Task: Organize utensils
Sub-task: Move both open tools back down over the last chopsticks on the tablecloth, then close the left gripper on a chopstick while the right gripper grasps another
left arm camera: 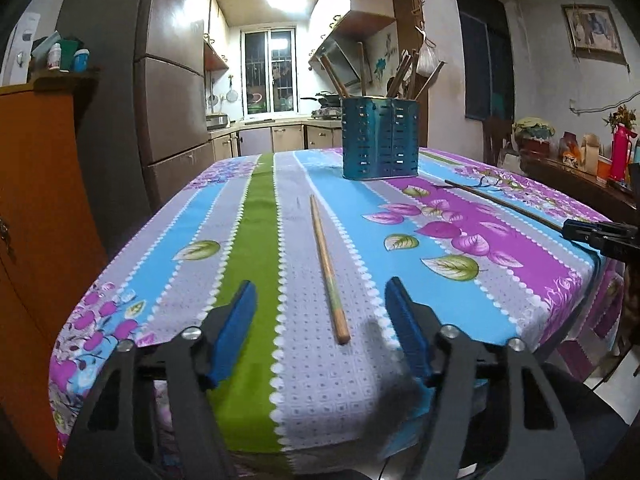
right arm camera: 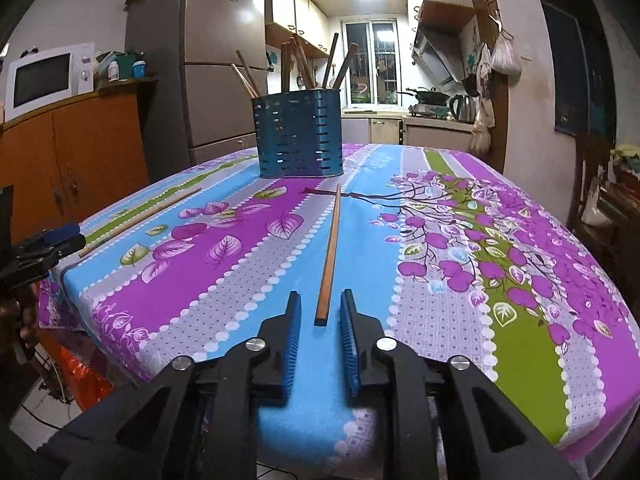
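Note:
A blue perforated utensil holder stands toward the far end of the table with several chopsticks upright in it. A light wooden chopstick lies flat on the flowered tablecloth. Its near end rests between the wide-apart blue pads of my left gripper, which is open and touches nothing. A darker chopstick lies to its right. My right gripper straddles its near end with narrow jaws; a gap shows on both sides, so it is open.
Both grippers sit low at the table's near edge. An orange cabinet with a microwave and a tall fridge stand on the left. On the right is a cluttered sideboard. The kitchen counter lies beyond.

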Available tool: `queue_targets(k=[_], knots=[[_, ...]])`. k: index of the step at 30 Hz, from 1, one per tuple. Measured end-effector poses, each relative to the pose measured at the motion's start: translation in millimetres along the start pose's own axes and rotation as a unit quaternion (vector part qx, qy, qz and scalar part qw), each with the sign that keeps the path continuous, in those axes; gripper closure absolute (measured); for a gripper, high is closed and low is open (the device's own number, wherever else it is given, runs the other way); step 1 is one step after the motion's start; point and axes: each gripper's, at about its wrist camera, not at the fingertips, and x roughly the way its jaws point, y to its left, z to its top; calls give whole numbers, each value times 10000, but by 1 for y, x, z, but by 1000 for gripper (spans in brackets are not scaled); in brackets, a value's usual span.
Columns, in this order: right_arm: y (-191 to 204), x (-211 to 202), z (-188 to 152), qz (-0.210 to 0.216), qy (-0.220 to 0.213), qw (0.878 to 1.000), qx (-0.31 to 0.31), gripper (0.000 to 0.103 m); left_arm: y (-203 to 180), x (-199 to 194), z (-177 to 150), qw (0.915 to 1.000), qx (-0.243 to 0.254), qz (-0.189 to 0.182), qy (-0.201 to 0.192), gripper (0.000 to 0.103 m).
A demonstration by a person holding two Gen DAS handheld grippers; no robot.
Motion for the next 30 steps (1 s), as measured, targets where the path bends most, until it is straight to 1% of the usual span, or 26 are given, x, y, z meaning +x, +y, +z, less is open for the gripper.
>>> queue_targets(k=[2,3,5,6,8,10,16,23,24,26,28,30], knots=[[0,0,1,5,-25,10000,-27,85,-4,4,-3,10000,32,-3,33,51],[1,-1,1,0,-36,10000,-49,87,-6,5,-4,10000,49,13,34,52],[3,-2,0,4,-66,10000,-73,88,-8,8,-7,9999,79,-15,72,66],[4,-3,-1,2,-81,9999,-84,88,-9,8,-8,9999,91,-30,78,70],[7,-4,-3,-13,-127,9999,-91,88,-13,7,-12,9999,132,-84,28,83],[7,-5,-4,-19,-161,9998,-80,88,-17,4,-14,9998,151,-86,-37,88],[9,-6,-6,-66,-239,9996,-123,88,-19,2,-20,9997,69,-11,-213,88],[11,-7,-8,-150,-301,9993,-136,88,-19,1,-20,9996,47,58,-281,87],[11,-7,-8,-154,-306,9993,-155,88,-20,1,-21,9995,35,77,-308,86],[10,-6,-8,-136,-320,9992,-173,88,-16,1,-23,9991,-80,229,-346,70],[10,-5,-7,-150,-316,9993,-165,88,-12,2,-23,9990,-163,233,-357,65],[10,-4,-7,-164,-327,9992,-132,88,-12,2,-23,9989,-112,264,-366,65]])
